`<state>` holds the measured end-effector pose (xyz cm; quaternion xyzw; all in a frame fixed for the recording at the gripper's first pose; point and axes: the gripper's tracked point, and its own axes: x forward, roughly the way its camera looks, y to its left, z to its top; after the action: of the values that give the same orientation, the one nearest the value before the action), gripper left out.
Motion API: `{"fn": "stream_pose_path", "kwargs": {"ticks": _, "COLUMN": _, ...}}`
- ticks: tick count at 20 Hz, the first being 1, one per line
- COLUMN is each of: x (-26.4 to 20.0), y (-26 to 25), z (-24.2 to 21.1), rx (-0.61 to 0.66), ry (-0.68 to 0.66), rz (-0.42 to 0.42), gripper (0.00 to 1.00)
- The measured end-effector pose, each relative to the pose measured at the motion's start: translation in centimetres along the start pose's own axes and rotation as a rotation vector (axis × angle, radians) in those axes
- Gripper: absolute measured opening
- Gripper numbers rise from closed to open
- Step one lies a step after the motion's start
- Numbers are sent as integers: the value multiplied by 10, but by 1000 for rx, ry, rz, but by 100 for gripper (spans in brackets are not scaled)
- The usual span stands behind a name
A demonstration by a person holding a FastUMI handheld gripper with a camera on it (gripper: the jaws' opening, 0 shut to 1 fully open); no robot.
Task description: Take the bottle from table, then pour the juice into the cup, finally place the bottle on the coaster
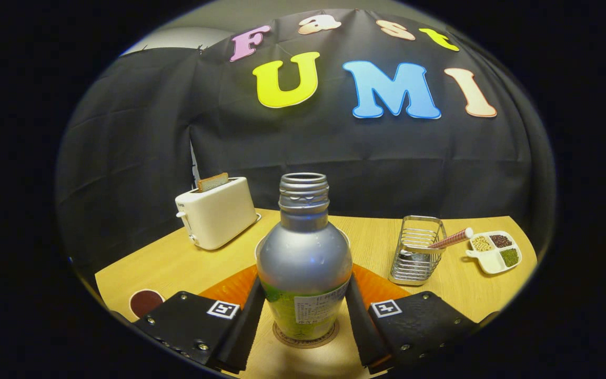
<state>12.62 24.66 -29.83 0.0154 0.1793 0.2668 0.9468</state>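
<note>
One bottle (pixel 304 263) is standing uncapped on one coaster (pixel 305 337), between the two fingers (pixel 245 326) of the one gripper (pixel 304 321), which are sitting close at its sides; whether they are pressing on it cannot be told. One cup (pixel 259 247) is peeking out behind the bottle, on one orange mat (pixel 229 287). One toaster (pixel 218 212) at 10 o'clock is holding one slice of toast (pixel 212 181). One wire basket (pixel 417 250) at 2 o'clock is carrying one striped stick (pixel 450 239). One dish (pixel 494 251) is showing three fillings. One dark disc (pixel 145 301) is lying at 8 o'clock on the one bench (pixel 177 263).
</note>
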Motion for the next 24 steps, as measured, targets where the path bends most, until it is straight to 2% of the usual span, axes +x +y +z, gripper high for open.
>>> {"fn": "stream_pose_path", "kwargs": {"ticks": 9, "x": 11, "y": -3, "z": -25, "rx": -17, "ry": 31, "rz": -22, "gripper": 76}}
{"fn": "stream_pose_path", "kwargs": {"ticks": 15, "x": 11, "y": -1, "z": -23, "rx": -29, "ry": -2, "rz": -30, "gripper": 77}}
{"fn": "stream_pose_path", "kwargs": {"ticks": 17, "x": 9, "y": -1, "z": -24, "rx": -49, "ry": -3, "rz": -39, "gripper": 80}}
{"fn": "stream_pose_path", "kwargs": {"ticks": 19, "x": 2, "y": 1, "z": -17, "rx": -62, "ry": -18, "rz": -40, "gripper": 96}}
{"fn": "stream_pose_path", "kwargs": {"ticks": 22, "x": -14, "y": 9, "z": 13, "rx": -59, "ry": -74, "rz": -36, "gripper": 99}}
{"fn": "stream_pose_path", "kwargs": {"ticks": 24, "x": -37, "y": 11, "z": 49, "rx": -46, "ry": -136, "rz": -56, "gripper": 98}}
